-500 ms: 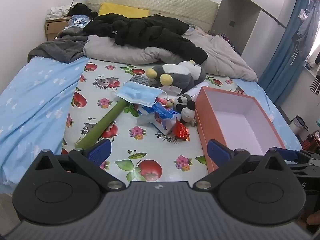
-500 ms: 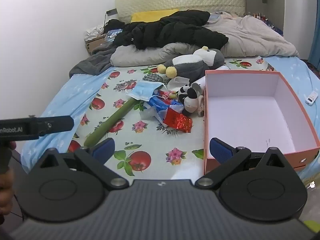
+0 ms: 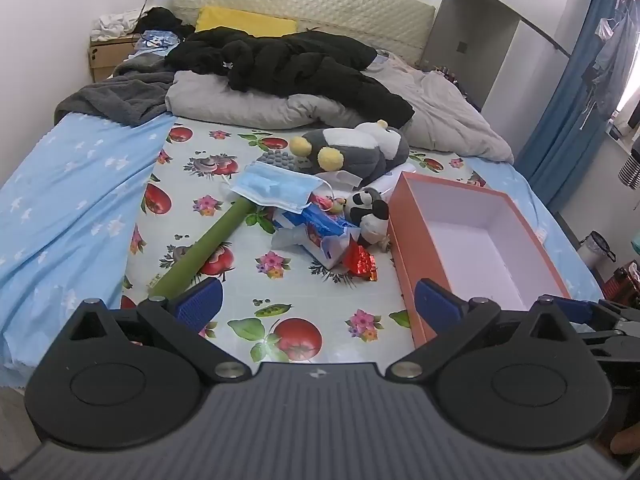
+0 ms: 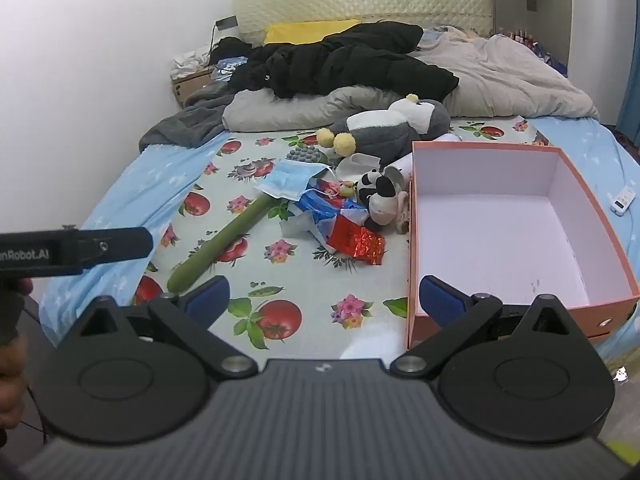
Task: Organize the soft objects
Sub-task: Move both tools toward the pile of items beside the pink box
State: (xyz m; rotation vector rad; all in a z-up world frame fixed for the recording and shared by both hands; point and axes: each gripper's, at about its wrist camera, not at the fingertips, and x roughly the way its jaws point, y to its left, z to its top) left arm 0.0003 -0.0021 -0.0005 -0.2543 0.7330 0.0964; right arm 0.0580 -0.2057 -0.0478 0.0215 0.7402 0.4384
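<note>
A grey penguin plush [image 3: 360, 150] [image 4: 394, 124] lies on the fruit-print sheet [image 3: 240, 288] [image 4: 300, 280]. A small panda plush [image 3: 370, 212] [image 4: 380, 196] lies beside an open orange box [image 3: 404, 248] [image 4: 414, 240] with a bare white inside. A blue face mask [image 3: 276, 188] [image 4: 290, 180] covers one end of a long green stick [image 3: 200, 252] [image 4: 224, 244]. Blue and red wrappers [image 3: 332, 240] [image 4: 352, 236] lie between them. My left gripper [image 3: 318, 306] and right gripper [image 4: 326, 300] are open and empty, near the bed's foot, apart from everything.
A grey duvet [image 3: 260, 108] and black jacket [image 3: 296, 64] are piled at the head of the bed. A cardboard box [image 3: 106, 54] stands at the far left. A white remote [image 4: 620, 200] lies right of the orange box. The left gripper's body [image 4: 76, 248] shows at the left.
Both views have shifted only slightly. Nothing on the bed has moved.
</note>
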